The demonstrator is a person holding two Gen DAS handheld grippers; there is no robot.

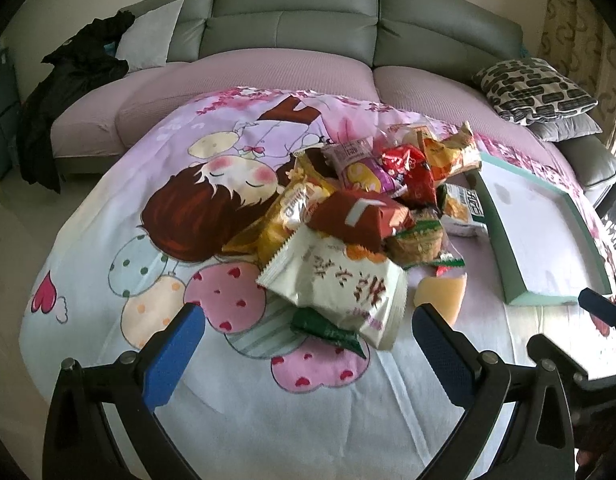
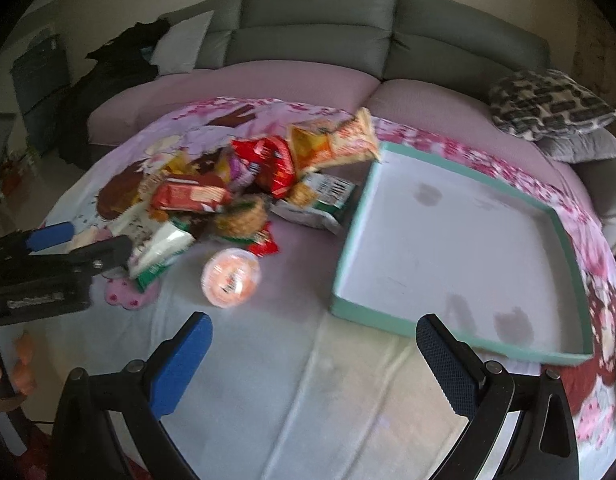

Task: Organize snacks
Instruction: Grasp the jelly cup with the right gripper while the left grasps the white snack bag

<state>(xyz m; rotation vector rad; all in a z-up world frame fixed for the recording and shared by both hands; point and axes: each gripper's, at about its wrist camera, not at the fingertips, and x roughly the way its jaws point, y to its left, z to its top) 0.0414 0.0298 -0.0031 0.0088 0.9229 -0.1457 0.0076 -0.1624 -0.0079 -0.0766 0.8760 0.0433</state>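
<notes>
A heap of snack packets (image 1: pixel 360 208) lies on a cartoon-print cloth. A white packet (image 1: pixel 340 284) with printed characters is nearest my left gripper (image 1: pixel 308 344), which is open just short of it with nothing between its fingers. In the right wrist view the same heap (image 2: pixel 244 184) sits left of a teal-rimmed shallow box (image 2: pixel 564 236) with a bare white floor. A round jelly cup (image 2: pixel 231 278) lies apart from the heap, ahead of my right gripper (image 2: pixel 314 354), which is open and empty. The left gripper (image 2: pixel 68 248) shows at the left edge there.
The teal box (image 1: pixel 504 236) appears at the right in the left wrist view, with the right gripper's tip (image 1: pixel 596 304) beside it. A grey sofa (image 1: pixel 296 12) with a patterned cushion (image 1: pixel 536 90) and dark clothing (image 1: pixel 76 80) stands behind. A hand (image 2: pixel 12 372) shows at lower left.
</notes>
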